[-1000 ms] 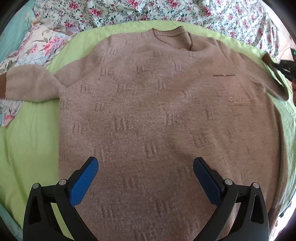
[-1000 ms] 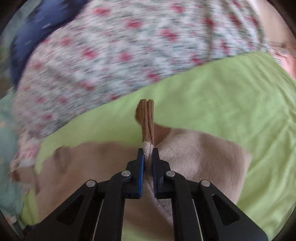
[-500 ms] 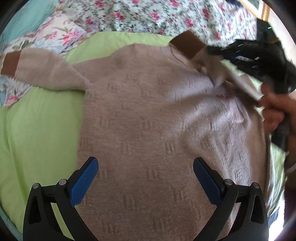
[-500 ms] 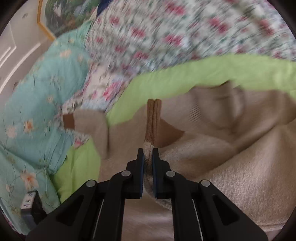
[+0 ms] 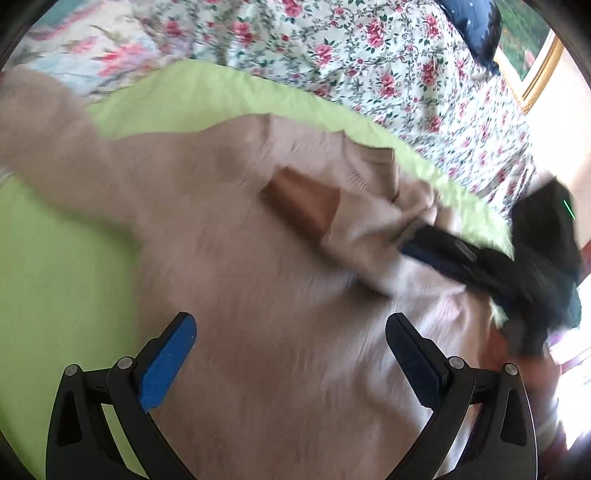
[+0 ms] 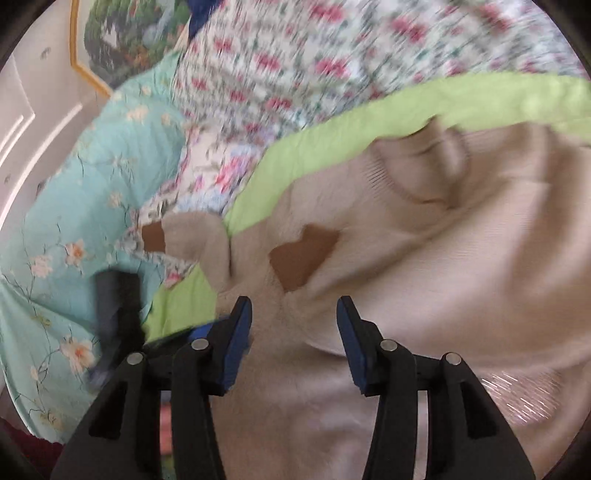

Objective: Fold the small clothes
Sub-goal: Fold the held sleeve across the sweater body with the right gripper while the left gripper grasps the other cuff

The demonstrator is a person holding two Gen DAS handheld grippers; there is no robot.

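A beige knit sweater [image 5: 240, 295] lies flat on a green sheet [image 5: 55, 258]. One sleeve is folded in over the chest, its brown cuff [image 5: 303, 206] [image 6: 303, 258] lying flat near the collar [image 6: 417, 173]. My right gripper [image 6: 293, 314] [image 5: 410, 243] hovers just behind that cuff. Its jaws are opening, and the sleeve lies loose beneath the gap with no pad pressing on it. The other sleeve stretches out sideways, its cuff [image 6: 153, 236] resting on the quilt. My left gripper [image 5: 291, 332] stands wide open above the sweater's body, holding nothing.
A rose-patterned quilt [image 5: 369, 55] borders the far side of the sheet, with a turquoise floral quilt [image 6: 74, 184] beside it. A dark blue pillow [image 5: 469, 26] and a gold-framed picture [image 5: 535, 66] are at the back. A hand grips the right tool's handle.
The right gripper carried the sleeve inward across the chest, then opened its jaws, and the cuff now lies on the sweater. The left gripper shifted sideways and turned, staying open.
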